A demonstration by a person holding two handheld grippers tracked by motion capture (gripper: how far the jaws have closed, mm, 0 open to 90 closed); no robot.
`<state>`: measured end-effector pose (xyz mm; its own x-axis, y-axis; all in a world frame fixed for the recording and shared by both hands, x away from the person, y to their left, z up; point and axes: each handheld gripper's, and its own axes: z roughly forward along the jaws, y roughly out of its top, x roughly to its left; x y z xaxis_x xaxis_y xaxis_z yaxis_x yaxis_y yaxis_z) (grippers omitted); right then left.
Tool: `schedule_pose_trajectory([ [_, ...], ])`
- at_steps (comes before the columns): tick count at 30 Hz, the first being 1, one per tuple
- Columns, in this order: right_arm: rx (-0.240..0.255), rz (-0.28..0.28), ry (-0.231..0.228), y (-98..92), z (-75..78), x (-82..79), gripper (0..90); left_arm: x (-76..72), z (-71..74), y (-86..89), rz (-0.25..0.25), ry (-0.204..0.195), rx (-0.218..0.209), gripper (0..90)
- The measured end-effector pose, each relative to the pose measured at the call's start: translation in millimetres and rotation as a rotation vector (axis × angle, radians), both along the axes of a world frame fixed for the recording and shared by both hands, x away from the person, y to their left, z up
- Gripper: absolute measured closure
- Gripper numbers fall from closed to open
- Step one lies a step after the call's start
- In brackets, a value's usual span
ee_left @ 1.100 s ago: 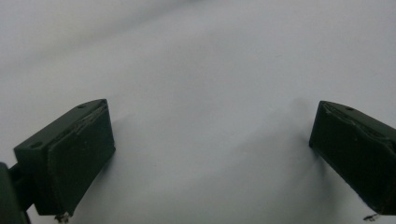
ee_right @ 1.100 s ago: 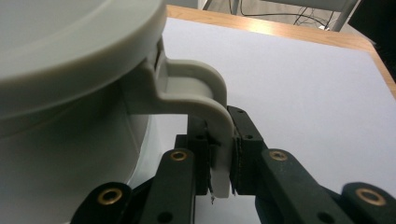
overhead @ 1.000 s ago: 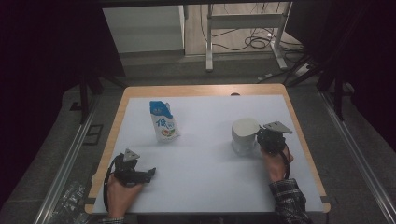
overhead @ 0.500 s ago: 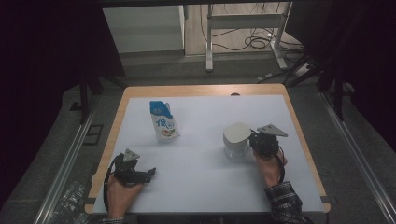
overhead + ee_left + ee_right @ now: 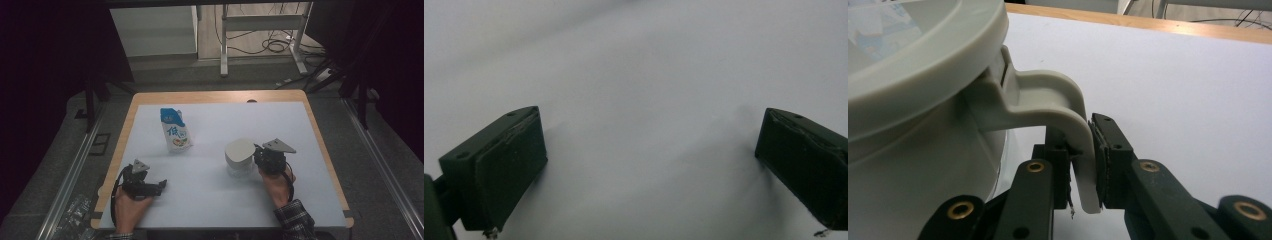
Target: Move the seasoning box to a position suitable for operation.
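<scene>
While right gripper pinches jug handle, white table open leftward.

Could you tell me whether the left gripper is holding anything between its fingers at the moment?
No: in the left gripper view the left gripper has its fingers spread wide, with bare white table between them.

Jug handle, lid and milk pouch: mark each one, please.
Jug handle (image 5: pixel 1083 150), right gripper view: strip clamped between the jaws.
Lid (image 5: pixel 239 148), high view: middle of its top.
Milk pouch (image 5: pixel 176 131), high view: printed front.
</scene>
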<state>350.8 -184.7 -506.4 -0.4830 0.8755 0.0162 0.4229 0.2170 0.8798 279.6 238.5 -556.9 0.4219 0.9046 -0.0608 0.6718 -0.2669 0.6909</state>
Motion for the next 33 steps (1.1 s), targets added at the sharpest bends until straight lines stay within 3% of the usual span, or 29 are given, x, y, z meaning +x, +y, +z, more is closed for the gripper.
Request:
schedule_pose_trajectory([
  [13, 0.014, 0.011, 0.021, 5.5, -5.8, -3.5, 76.5, -0.1, 0.0, -0.1, 0.001, 0.0, -0.001, 0.3],
  [17, 0.021, 0.021, 0.037, 0.8, -6.0, -2.4, 70.4, -0.1, 0.0, 0.0, 0.0, 0.0, -0.001, 0.2],
  [21, -0.023, 0.023, 0.031, -3.4, -4.4, -3.2, 62.5, 0.0, -0.1, -0.1, 0.001, 0.0, -0.001, 0.2],
  [25, -0.026, 0.029, 0.044, -8.7, -5.3, -3.3, 58.0, -0.1, 0.0, -0.2, 0.001, 0.0, -0.001, 0.2],
  [33, -0.05, 0.096, 0.067, -20.7, -4.4, -8.4, 51.4, -0.1, 0.1, -0.1, 0.0, 0.0, 0.001, 0.2],
])
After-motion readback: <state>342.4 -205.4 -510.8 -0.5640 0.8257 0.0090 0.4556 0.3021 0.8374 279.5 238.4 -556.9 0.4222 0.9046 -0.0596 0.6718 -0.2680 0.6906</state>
